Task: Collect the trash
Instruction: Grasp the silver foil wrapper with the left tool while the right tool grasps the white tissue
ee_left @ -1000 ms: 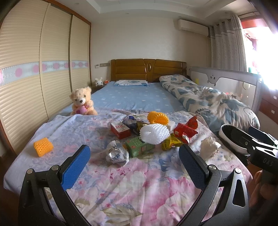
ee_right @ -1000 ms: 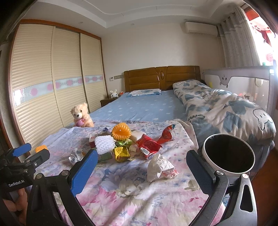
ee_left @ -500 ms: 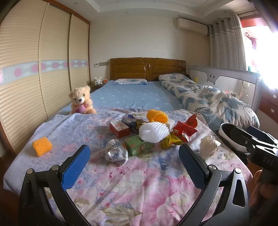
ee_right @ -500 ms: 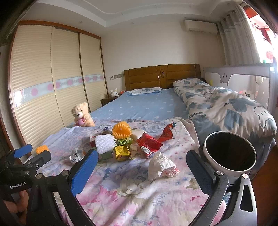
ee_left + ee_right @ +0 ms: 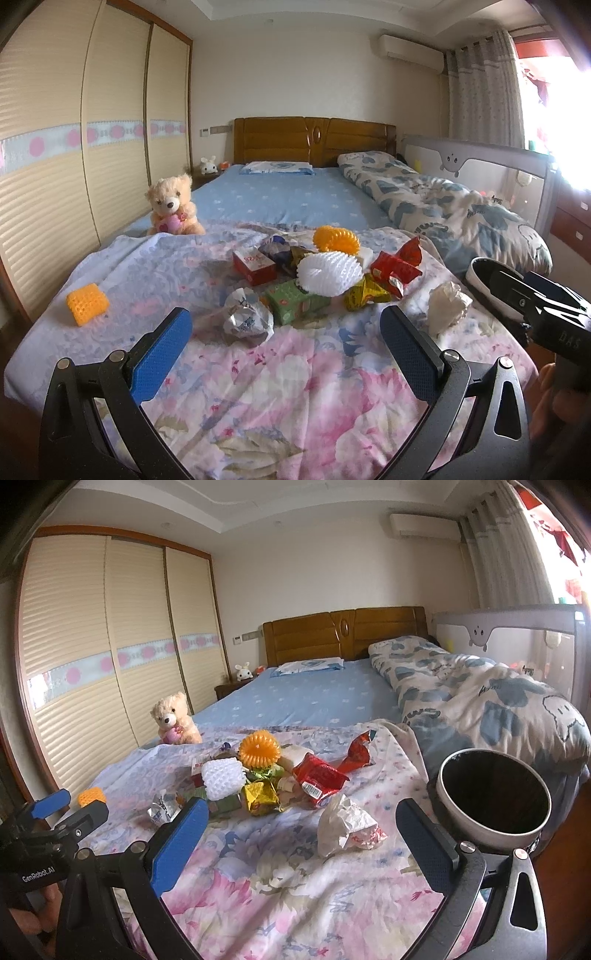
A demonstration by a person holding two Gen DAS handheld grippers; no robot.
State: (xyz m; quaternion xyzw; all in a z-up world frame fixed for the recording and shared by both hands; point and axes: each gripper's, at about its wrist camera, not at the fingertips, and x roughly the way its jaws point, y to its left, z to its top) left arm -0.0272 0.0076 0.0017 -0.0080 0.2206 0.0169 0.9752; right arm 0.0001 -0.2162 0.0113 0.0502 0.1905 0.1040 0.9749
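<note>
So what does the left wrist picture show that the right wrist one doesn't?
Only the left wrist view shows the green box whole, and the right tongs entering from the side. Only the right wrist view looks into the dark, round bin and shows the left tongs from the side. Both share the floral sheet, the teddy bear, the white foam net, the crumpled white paper, and open tongs holding nothing.

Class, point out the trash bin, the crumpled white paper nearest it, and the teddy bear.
trash bin (image 5: pixel 453 814): right wrist view, outer wall
crumpled white paper (image 5: pixel 341 821): right wrist view, middle
teddy bear (image 5: pixel 170 201): left wrist view, face
</note>
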